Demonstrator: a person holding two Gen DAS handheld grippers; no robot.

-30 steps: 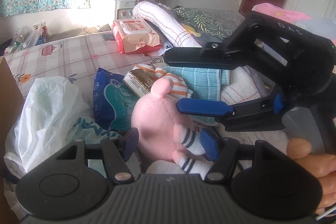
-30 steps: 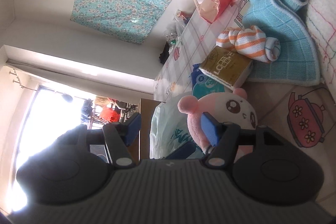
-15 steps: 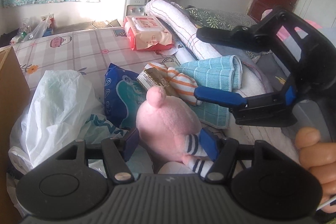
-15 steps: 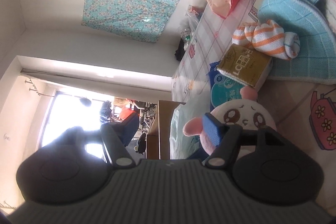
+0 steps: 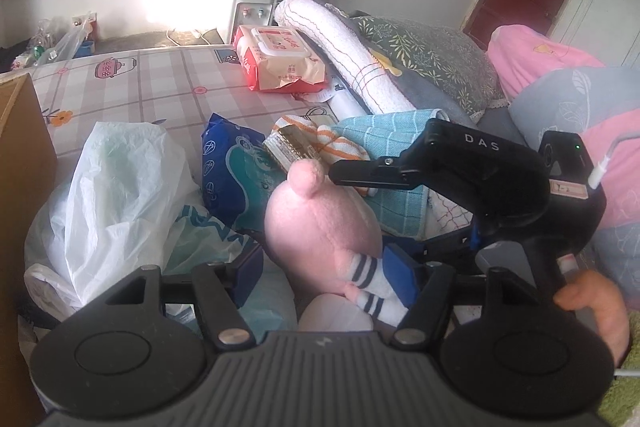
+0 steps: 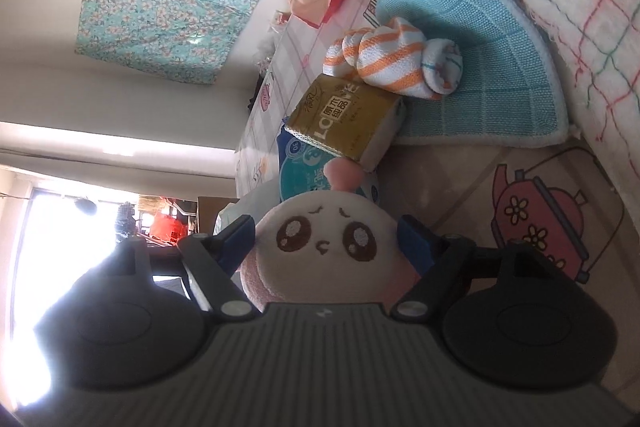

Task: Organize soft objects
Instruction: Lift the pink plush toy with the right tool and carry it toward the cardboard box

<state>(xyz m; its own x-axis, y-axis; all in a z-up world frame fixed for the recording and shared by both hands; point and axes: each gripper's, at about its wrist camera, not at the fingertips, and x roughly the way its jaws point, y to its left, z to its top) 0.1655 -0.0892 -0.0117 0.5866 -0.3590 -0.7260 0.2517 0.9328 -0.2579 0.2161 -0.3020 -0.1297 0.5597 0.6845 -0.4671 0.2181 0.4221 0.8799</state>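
A pink plush toy [image 5: 320, 227] with striped socks lies on the bed; its white face [image 6: 324, 235] shows in the right wrist view. My right gripper [image 6: 326, 239] is open with its blue pads on either side of the plush head, one finger [image 5: 380, 175] above it in the left wrist view. My left gripper [image 5: 324, 267] is open around the plush's lower body and leg. An orange-striped rolled cloth [image 6: 396, 63], a teal towel [image 6: 480, 67], a gold tissue pack [image 6: 344, 123] and a blue pack [image 5: 232, 163] lie just beyond.
A white plastic bag [image 5: 112, 187] lies left of the plush, a brown box edge [image 5: 20, 155] at far left. A red wipes pack [image 5: 280, 63] and a rolled white blanket [image 5: 340, 55] lie farther back. Pillows [image 5: 560, 87] are at right.
My right gripper has swung down and closed in, so its pads now flank the plush head. The plush sits more centred in its view. My left gripper has stayed around the plush's legs.
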